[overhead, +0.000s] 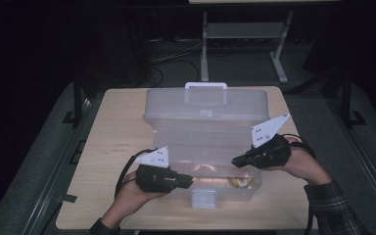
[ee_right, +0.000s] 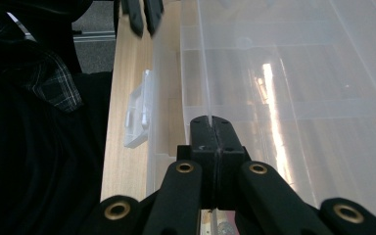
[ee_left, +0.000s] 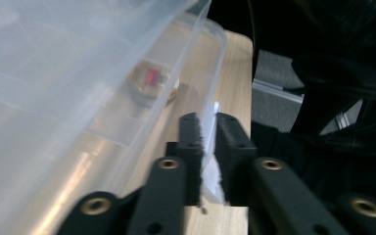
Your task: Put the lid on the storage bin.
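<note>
Both grippers are on the lid's front edge now. The clear plastic box (overhead: 203,188) sits in the middle of the tabletop (overhead: 112,132), its lid (overhead: 205,105) tilted up and hinged along the far side, handle (overhead: 205,85) at the back. The left gripper (overhead: 190,181) has its jaws pinched on the thin lid rim; in the left gripper view that rim (ee_left: 208,122) runs straight between the pads, which clamp it. The right gripper (overhead: 235,160) is clamped on the same edge further along, and in the right gripper view the jaws are together with the rim (ee_right: 208,98) a sliver between them.

How will this handle? The lid looks light, thin-walled and a bit springy, so I'd expect it to flex and twist if one side leads the other. Smooth plastic is slick too, and a rim that thin gives the pads little to bite on. Two grips spread along the front edge, as here, seem the sensible hold: near the corners for control, well off the latch (overhead: 204,197) hanging at the front of the base.

Inside, a small round thing (overhead: 240,182) rests on the box floor near the right gripper; with its red mark (ee_left: 152,77) it looks light enough to slide if the box gets jolted. The base itself appears near-empty and could lift or skid.
</note>
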Demonstrator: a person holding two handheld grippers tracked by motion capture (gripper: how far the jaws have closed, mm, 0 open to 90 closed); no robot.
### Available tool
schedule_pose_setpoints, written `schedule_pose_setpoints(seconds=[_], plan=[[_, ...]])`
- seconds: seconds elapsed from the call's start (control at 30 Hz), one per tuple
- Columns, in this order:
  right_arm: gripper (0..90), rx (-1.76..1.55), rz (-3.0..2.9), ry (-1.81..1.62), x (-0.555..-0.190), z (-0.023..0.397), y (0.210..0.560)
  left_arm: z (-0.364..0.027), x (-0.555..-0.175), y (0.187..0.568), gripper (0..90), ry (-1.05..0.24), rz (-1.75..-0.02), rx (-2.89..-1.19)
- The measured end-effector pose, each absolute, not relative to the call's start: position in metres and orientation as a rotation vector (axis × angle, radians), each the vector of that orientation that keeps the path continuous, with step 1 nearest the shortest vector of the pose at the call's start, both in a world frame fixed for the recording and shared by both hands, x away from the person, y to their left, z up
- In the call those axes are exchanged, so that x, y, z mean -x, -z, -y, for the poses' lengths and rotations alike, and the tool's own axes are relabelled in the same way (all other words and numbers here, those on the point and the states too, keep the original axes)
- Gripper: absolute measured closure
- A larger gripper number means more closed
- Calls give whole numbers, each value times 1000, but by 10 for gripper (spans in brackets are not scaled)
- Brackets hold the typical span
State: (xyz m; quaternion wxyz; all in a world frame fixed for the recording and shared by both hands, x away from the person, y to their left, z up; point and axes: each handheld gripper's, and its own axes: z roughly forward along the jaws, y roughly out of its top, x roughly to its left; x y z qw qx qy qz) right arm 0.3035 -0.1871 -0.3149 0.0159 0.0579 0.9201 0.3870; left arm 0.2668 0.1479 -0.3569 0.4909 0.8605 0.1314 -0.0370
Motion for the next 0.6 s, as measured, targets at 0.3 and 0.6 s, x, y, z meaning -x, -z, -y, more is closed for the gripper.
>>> schedule_pose_setpoints(seconds=[0.3,0.6], plan=[[899,-180,-2863,-1203,-304,187,315,-183,-277,321,899,-13,-421,-1982],[899,-181,-2866,-1199,-304,187,314,-213,-301,304,900,-120,-523,-1906]])
